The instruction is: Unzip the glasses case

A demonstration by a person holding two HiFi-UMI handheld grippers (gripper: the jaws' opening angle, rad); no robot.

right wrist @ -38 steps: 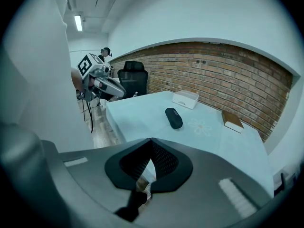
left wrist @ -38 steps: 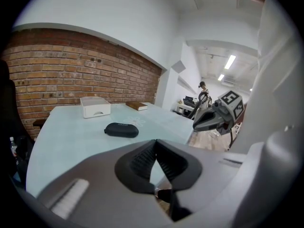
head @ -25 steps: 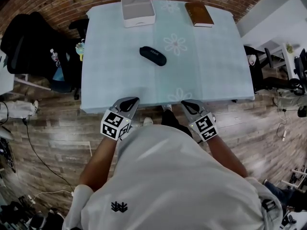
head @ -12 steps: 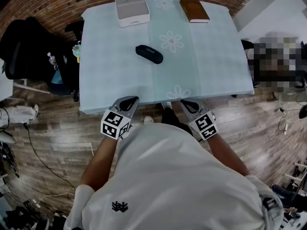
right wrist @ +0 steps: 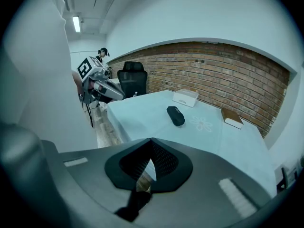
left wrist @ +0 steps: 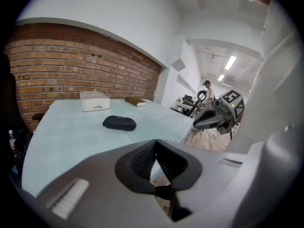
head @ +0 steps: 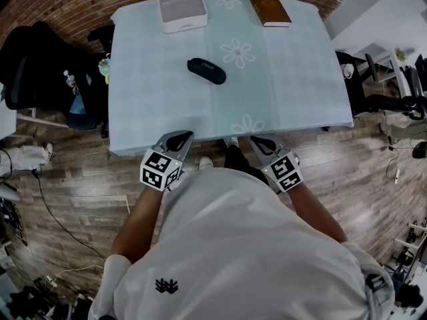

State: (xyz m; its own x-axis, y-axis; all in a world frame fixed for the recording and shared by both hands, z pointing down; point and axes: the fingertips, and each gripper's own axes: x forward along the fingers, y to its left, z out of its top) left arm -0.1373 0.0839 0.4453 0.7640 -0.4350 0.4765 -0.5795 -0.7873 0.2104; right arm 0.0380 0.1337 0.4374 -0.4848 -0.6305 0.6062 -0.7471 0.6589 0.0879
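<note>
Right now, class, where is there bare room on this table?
The near half of the tablecloth, from the glasses case to the near edge, is bare; so is the right side nearer than the brown book. Most crowded: the far edge, with white box and book.

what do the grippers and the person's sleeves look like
The left gripper and right gripper are grey, beak-shaped, with black ribbed pads, each carrying a white cube with black square markers. The person wears a white short-sleeved shirt with a small black logo.
</note>
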